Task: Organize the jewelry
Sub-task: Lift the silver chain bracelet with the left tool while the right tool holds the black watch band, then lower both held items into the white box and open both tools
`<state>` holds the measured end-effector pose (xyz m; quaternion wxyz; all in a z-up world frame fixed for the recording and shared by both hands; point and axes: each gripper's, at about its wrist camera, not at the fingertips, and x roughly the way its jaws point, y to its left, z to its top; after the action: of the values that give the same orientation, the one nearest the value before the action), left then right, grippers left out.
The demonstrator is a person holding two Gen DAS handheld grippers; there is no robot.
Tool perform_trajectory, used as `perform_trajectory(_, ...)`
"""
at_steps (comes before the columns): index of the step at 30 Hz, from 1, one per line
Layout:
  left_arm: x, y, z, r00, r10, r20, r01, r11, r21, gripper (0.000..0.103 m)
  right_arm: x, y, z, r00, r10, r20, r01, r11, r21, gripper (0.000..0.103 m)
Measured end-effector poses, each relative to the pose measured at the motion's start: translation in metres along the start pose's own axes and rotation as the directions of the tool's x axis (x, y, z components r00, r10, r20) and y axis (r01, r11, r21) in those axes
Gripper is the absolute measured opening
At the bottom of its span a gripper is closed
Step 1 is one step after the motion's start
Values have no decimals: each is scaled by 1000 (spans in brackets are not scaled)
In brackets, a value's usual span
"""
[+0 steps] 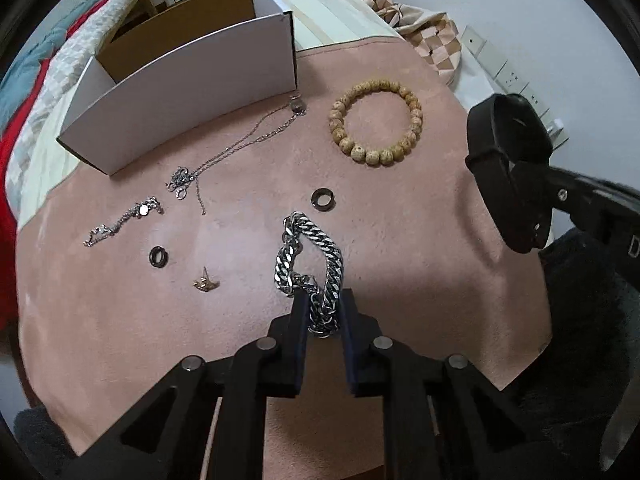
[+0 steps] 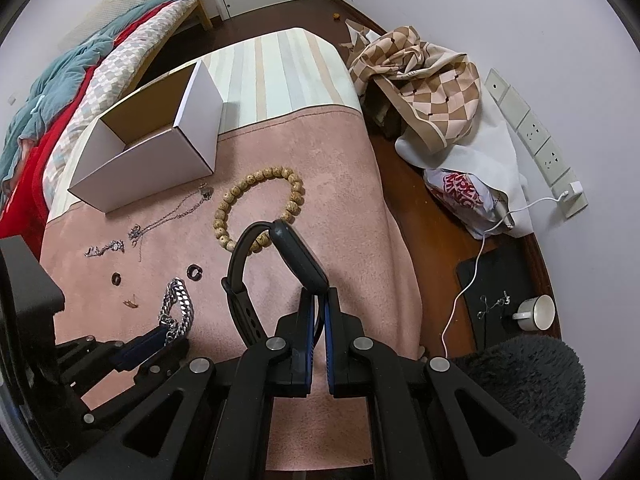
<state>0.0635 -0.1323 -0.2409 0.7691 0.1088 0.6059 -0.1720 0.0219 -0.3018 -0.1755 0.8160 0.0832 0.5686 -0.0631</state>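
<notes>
My left claw (image 1: 323, 312) gripped the chain (image 1: 310, 258) by one end, lifting it off the pink surface (image 1: 400, 248). My right claw (image 2: 319, 300) pinched the watch (image 2: 276, 268), both presumably bound for the box (image 1: 180, 92) beyond.

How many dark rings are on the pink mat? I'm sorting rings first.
2. One ring lies just beyond the silver chain bracelet; the other ring lies left of it, near the gold earring. None looks hidden.

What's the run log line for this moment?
left gripper: shut on chain bracelet | right gripper: shut on black watch | box: open
</notes>
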Motion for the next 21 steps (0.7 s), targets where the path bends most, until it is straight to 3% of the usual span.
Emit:
perform_trajectory(8, -40, 33, 8, 993, -98, 65, 103, 992, -79, 11, -11, 7, 8, 999, 18, 30, -18, 1000, -9, 5)
perform_trajectory(17, -108, 64, 38, 970, -157, 184, 180, 977, -111, 11, -36, 20, 30, 994, 79, 75, -78, 997, -15, 5)
perform_trajectory(21, -135, 77, 54, 959, -151, 238, 182, 977, -111, 11, -51, 32, 50, 987, 127, 95, -125, 992, -35, 5)
